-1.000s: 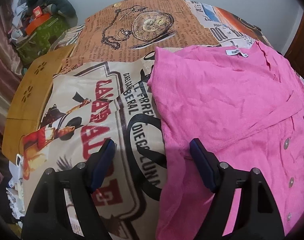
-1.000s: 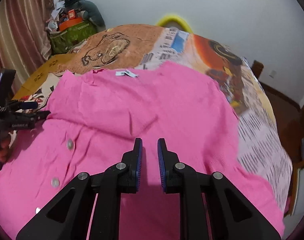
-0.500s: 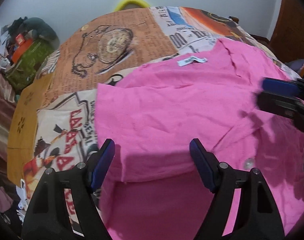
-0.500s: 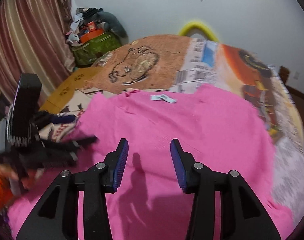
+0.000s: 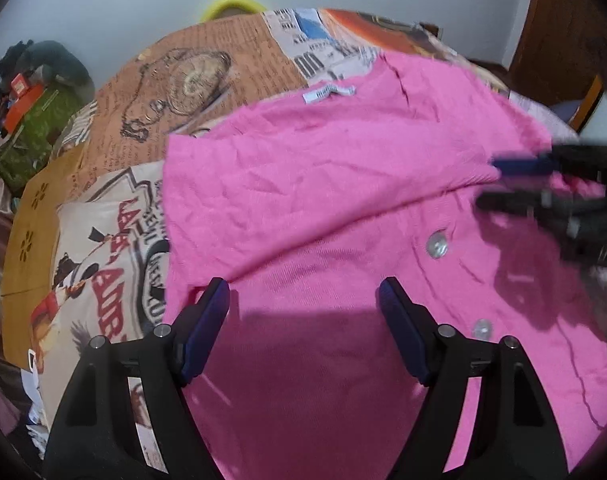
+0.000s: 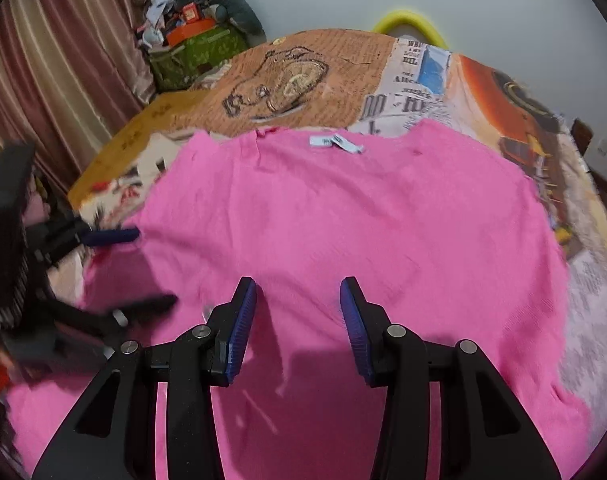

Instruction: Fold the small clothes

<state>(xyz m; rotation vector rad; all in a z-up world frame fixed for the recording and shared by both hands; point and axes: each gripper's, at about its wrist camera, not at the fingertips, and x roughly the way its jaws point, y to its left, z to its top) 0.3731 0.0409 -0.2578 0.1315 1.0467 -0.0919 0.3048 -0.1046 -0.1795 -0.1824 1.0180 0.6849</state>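
A pink buttoned cardigan (image 5: 343, 184) lies spread on the printed bed cover, its white neck label (image 5: 329, 93) at the far side and a folded-over panel across its upper part. It also shows in the right wrist view (image 6: 363, 216). My left gripper (image 5: 303, 300) is open and empty, low over the cardigan's near left part. My right gripper (image 6: 298, 300) is open and empty above the cardigan's middle. The right gripper shows blurred at the right of the left wrist view (image 5: 543, 184). The left gripper shows at the left of the right wrist view (image 6: 115, 268).
The bed cover (image 5: 207, 80) has newspaper and pocket-watch prints. A yellow-brown board (image 5: 31, 232) runs along the bed's left edge. A cluttered green bag (image 6: 195, 52) stands by the curtain (image 6: 55, 64). A yellow hoop (image 6: 407, 20) shows behind the bed. Wooden furniture (image 5: 563, 20) stands far right.
My right gripper opened from shut and rose over the cardigan. My left gripper stayed open and moved right from the bed cover onto the cardigan.
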